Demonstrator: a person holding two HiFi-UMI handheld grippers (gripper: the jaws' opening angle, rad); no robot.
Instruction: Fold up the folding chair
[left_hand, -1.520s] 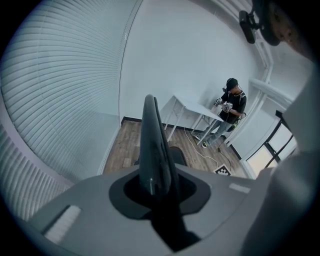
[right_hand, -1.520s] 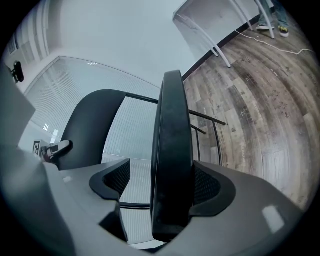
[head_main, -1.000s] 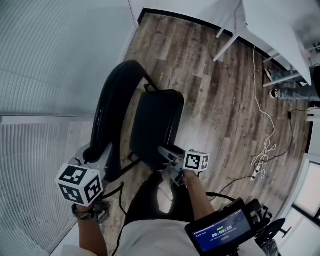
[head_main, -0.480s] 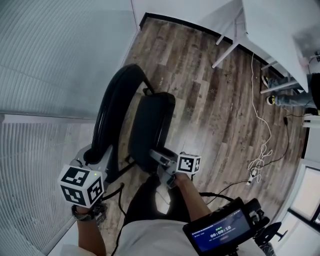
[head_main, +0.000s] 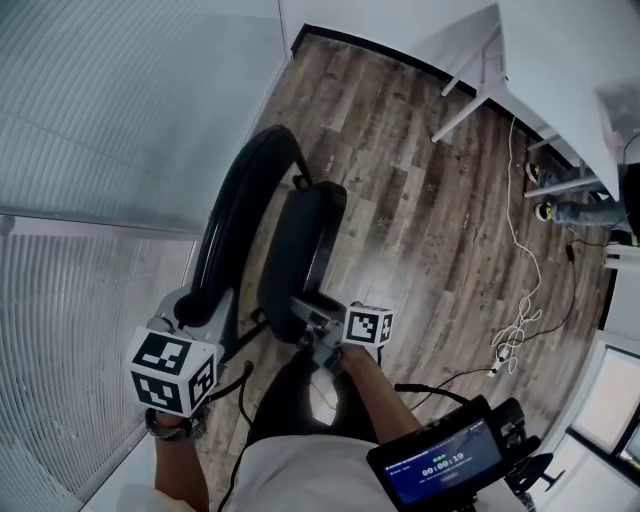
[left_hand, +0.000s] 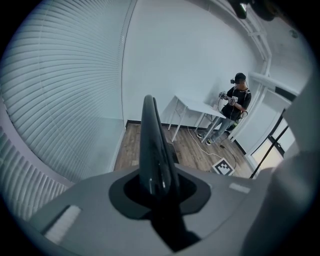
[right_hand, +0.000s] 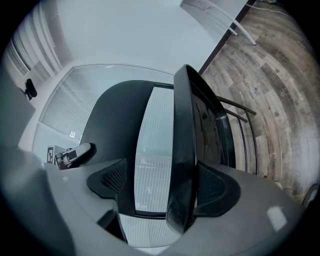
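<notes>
Tilting up close beside the backrest (head_main: 238, 195) of the folding chair (head_main: 295, 275), the seat (head_main: 305, 225) lies edge-on between the wide, just-opened jaws of the right gripper (right_hand: 162, 185), touching the pad (right_hand: 215, 187) farther from the backrest, whose upper edge the left gripper (left_hand: 155, 187) clamps.

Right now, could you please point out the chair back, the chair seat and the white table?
chair back (head_main: 232, 215), head view: middle of its curved black top edge.
chair seat (head_main: 300, 250), head view: middle of the dark seat panel.
white table (head_main: 565, 60), head view: bare part of the white top.
</notes>
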